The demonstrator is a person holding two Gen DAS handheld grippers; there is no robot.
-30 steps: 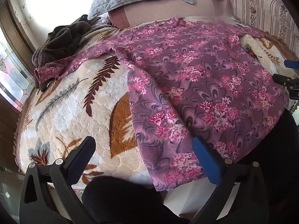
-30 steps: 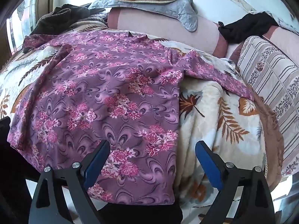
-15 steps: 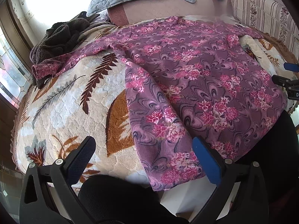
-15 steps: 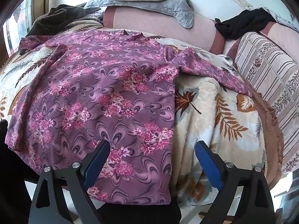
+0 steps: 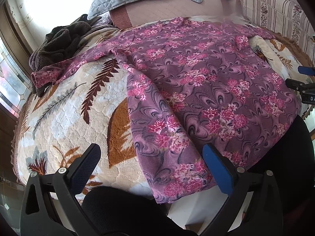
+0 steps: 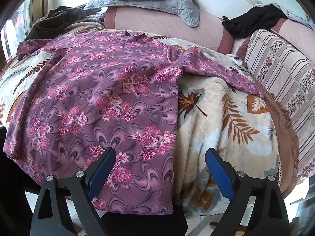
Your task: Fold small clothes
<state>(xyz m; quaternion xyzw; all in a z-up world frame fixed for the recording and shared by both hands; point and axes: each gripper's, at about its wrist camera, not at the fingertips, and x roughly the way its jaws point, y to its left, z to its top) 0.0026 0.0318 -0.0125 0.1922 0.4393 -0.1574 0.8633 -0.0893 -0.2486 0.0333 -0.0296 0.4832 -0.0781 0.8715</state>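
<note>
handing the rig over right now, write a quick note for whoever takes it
Left hand-held gripper: open, holding nothing, over the shirt's near left hem.
Right hand-held gripper: open, holding nothing, over the near right hem.
Purple floral shirt: spread flat on the leaf-print blanket, both sleeves out to the sides.
Done: shirt laid out; no fold made.
Left: fold sleeves and sides in, then fold the body.
</note>
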